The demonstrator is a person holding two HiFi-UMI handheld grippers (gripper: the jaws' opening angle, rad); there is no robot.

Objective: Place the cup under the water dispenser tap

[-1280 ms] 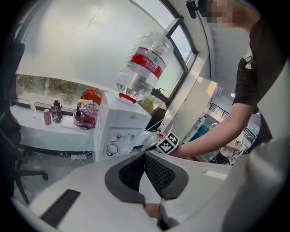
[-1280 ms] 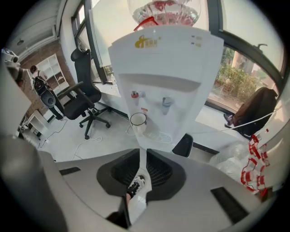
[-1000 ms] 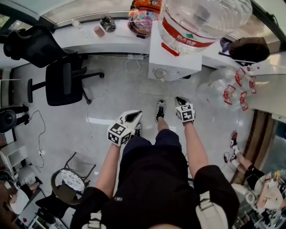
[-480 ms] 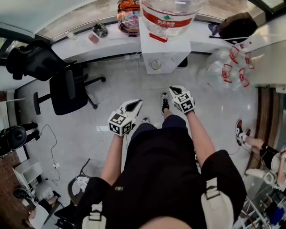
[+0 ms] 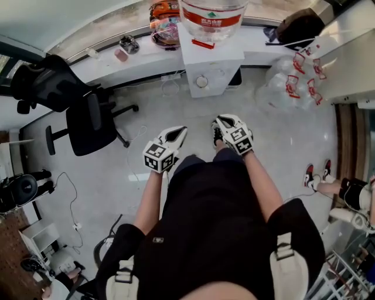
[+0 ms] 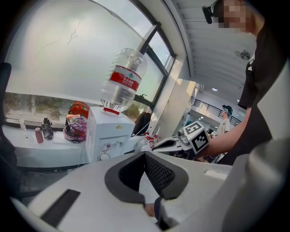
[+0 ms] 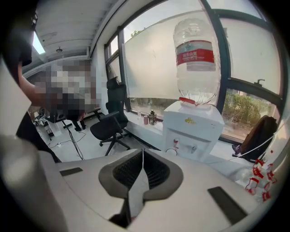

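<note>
Head view shows both my claws at once, which no gripper view does. The left gripper [image 5: 177, 133] and the right gripper [image 5: 220, 120] hang before my legs over the pale floor [image 5: 176, 105]. They are apart from each other and both point toward the water dispenser [image 5: 211, 58].

The left gripper view shows its jaws pressed together with nothing between them, and beyond them my right claw from the side. The right gripper view shows its jaws closed as well, pad on pad and empty. So I hold no cup in either claw.

Farther off, a black office chair [image 5: 88, 120] stands on the floor at my left. Clear bottles with red handles [image 5: 293, 88] lie on the floor to the right of the dispenser. The dispenser stands at the front edge of the white window ledge [image 5: 117, 58], with a big bottle [image 5: 212, 14] upside down on top. Only the gripper views show this bottle whole, with the windows behind it; head view cuts it at the top edge.

On the ledge just left of the dispenser lie colourful bags [image 5: 165, 26], and farther left are small bottles [image 5: 129, 44]. A dark bag [image 5: 299, 23] lies to the right. At the dispenser's front, under the taps, a small white ring [image 5: 202, 81] shows; I cannot tell if this is the cup.

Compared with one second ago, the right gripper shows larger and higher in head view, and the left gripper has moved only a little. The dispenser now shows smaller and nearer the top edge.
</note>
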